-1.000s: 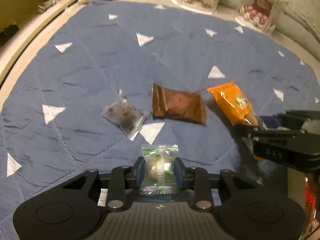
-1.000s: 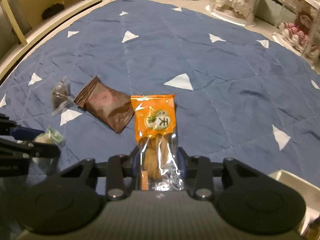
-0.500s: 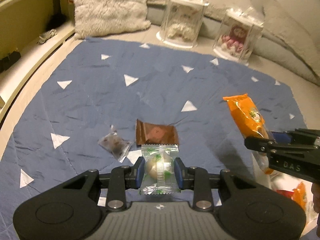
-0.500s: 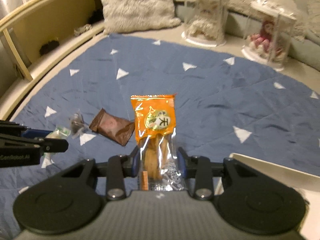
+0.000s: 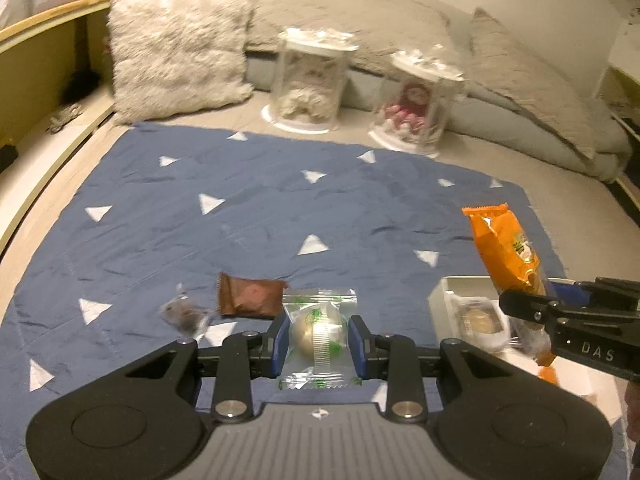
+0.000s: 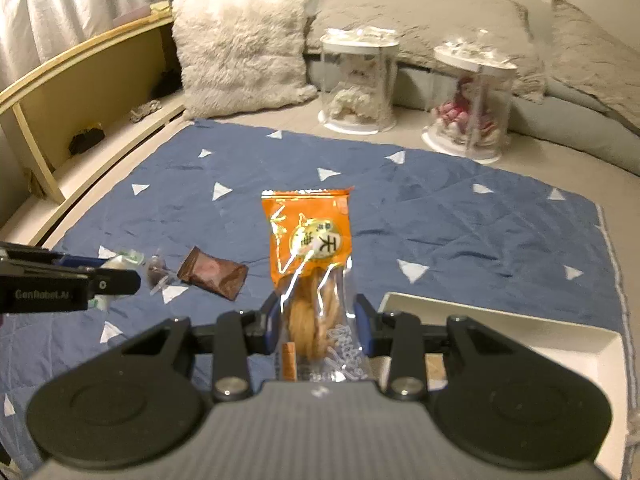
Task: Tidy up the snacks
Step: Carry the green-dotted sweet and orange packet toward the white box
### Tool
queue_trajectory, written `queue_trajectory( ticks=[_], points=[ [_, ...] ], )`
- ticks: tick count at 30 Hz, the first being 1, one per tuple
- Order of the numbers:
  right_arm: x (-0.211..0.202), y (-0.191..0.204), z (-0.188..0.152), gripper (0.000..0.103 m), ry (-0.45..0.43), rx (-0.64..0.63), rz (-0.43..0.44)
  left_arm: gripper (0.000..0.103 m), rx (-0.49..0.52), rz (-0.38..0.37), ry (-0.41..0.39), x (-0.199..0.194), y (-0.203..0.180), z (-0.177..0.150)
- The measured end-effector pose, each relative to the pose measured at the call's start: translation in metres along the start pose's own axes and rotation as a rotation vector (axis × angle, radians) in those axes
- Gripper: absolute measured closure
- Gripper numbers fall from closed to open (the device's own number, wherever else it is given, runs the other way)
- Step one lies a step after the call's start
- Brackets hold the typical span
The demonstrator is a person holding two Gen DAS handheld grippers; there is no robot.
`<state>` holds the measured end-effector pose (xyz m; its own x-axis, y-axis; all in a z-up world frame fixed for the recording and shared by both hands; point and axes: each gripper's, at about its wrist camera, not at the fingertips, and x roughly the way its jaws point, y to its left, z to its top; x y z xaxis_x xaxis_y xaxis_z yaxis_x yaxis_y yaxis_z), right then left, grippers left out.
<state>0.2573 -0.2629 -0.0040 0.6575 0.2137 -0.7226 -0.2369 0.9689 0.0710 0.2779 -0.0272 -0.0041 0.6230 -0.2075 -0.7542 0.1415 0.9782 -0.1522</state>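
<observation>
While your left gripper (image 5: 318, 338) is clamped on the clear-and-green wrapped round sweet (image 5: 318, 334), your right gripper (image 6: 318, 322) pinches the lower end of the orange snack packet (image 6: 310, 256), which stands upright between its pads. Both are held above the blue quilted mat (image 5: 256, 216). On the mat lie a brown wrapped snack (image 5: 249, 295) and, just left of it, a small clear dark-filled packet (image 5: 182, 312). The white tray (image 6: 576, 344) sits at the mat's right, holding a wrapped item (image 5: 478, 320)
</observation>
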Motion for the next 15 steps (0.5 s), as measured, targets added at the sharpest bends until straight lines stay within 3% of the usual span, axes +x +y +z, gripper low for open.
queue_trajectory(
  ticks=[7,15],
  points=[
    [-0.042,-0.026,-0.014,0.060,-0.045,0.045,-0.008,0.069,0.021,-0.090,-0.033,-0.012,-0.030,-0.002],
    [-0.081,-0.082,-0.038,0.060,-0.081,0.132,-0.067,0.069,0.040,-0.198,-0.041,-0.013,-0.070,-0.010]
  ],
)
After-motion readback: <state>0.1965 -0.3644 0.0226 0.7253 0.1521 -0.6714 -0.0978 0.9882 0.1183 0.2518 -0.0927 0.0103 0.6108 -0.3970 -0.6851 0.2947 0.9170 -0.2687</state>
